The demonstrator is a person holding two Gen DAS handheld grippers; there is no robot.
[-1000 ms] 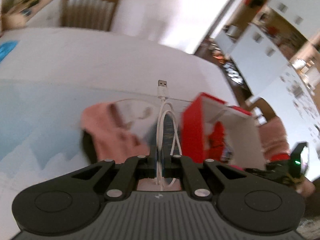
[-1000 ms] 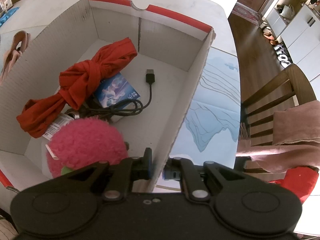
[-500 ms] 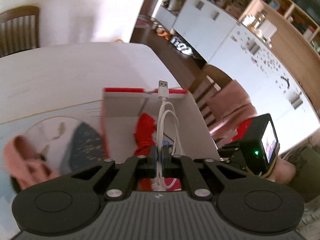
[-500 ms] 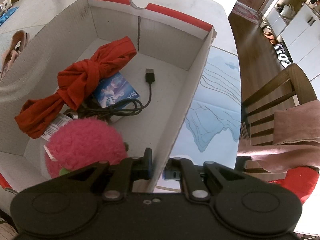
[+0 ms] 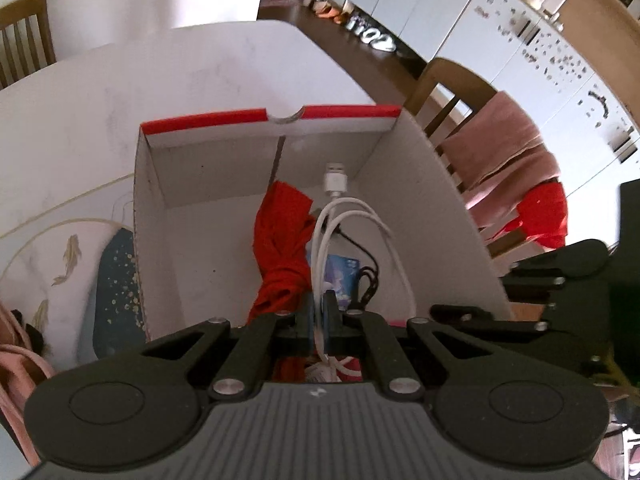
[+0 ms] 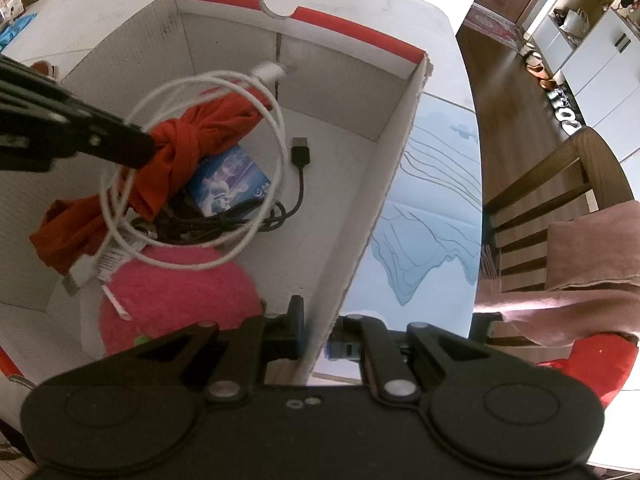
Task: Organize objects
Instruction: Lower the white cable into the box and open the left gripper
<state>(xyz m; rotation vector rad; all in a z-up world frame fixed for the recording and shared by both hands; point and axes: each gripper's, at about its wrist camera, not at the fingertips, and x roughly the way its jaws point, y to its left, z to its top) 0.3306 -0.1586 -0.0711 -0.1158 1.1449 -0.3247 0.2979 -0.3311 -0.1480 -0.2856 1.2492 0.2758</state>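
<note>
- Two grippers busy: left gripper (image 5: 319, 320) clamped shut on white USB cable (image 6: 224, 160), coil hanging over the open cardboard box (image 6: 400, 128); right gripper (image 6: 316, 332) pinched on the box's right wall, jaws either side of the cardboard.
- Cable held above the box contents, not down yet. Red knotted cloth (image 6: 176, 148), black cable (image 6: 248, 220), blue packet (image 6: 228, 180) and pink fluffy ball (image 6: 176, 292) already lie inside.
- Risk: loose loops are wide; one could drape over the wall or the rim and slide out on release.
- Risk: white plug end (image 6: 82, 274) dangles low near the ball and tag; could snag there or on the cloth knot and get dragged back up when the gripper leaves.
- Risk: cable sits edge-on between the pads; may cling after opening.
- Risk: if the right grip slips, the box could shift or tip under a bump from the left gripper.
</note>
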